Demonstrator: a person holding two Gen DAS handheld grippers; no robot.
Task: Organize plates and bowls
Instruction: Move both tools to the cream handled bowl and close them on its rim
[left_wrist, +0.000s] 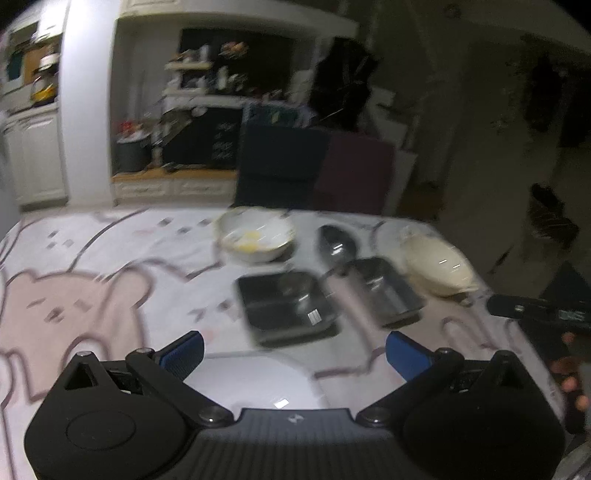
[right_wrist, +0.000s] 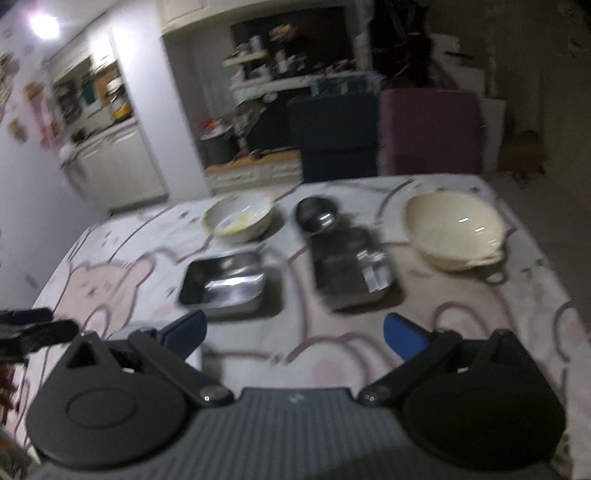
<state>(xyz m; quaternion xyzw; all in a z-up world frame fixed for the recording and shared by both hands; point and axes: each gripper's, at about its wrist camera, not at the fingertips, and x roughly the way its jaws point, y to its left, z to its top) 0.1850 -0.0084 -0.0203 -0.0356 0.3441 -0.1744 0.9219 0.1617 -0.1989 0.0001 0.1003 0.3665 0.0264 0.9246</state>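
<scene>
The fingers of the left gripper (left_wrist: 294, 350) and the right gripper (right_wrist: 294, 332) are spread wide, and nothing is held. On the surface (right_wrist: 332, 332), two metal trays (right_wrist: 225, 282) are seen in front of a small steel bowl (right_wrist: 316, 218); a white bowl (right_wrist: 238, 218) is left of it, a cream bowl (right_wrist: 452, 229) right.
</scene>
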